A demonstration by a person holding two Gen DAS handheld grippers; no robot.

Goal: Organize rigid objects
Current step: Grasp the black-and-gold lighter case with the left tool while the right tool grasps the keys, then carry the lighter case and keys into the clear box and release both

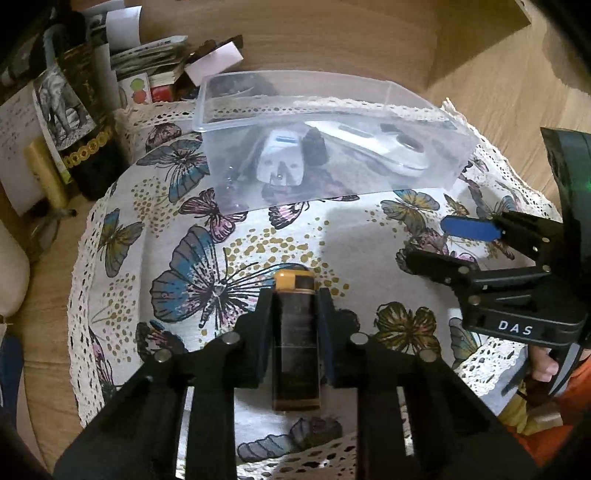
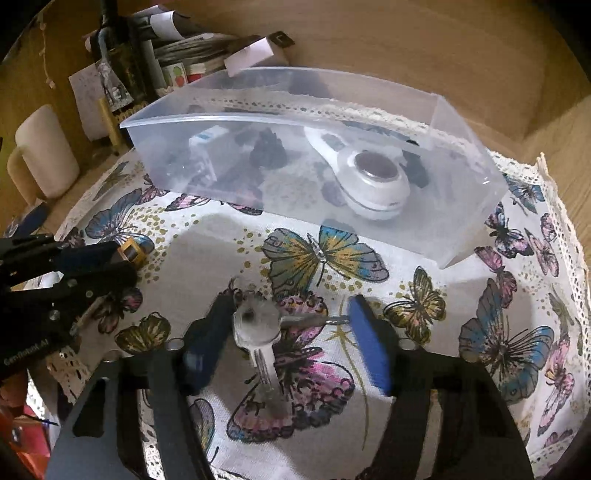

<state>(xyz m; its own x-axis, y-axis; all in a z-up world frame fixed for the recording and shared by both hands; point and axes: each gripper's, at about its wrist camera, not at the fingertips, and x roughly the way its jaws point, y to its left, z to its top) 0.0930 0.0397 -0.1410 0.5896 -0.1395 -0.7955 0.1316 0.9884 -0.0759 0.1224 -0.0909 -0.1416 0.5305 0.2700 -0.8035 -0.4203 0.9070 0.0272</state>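
My left gripper (image 1: 295, 295) is shut on a dark brown bottle with a tan cap (image 1: 295, 332), held low over the butterfly cloth; it shows at the left of the right wrist view (image 2: 127, 254). My right gripper (image 2: 288, 325) is open around a bunch of silver keys (image 2: 258, 332) lying on the cloth; it also shows in the left wrist view (image 1: 454, 243). A clear plastic box (image 1: 424, 184) stands at the back and holds a white device (image 2: 373, 181), a white charger (image 1: 280, 158) and a dark lump (image 2: 267, 149).
The butterfly-print cloth (image 1: 199, 258) with lace edge covers a round wooden table. Bottles, papers and boxes (image 1: 85, 110) crowd the back left. A cream mug (image 2: 40, 155) stands at the left. A wooden wall (image 1: 332, 33) is behind the box.
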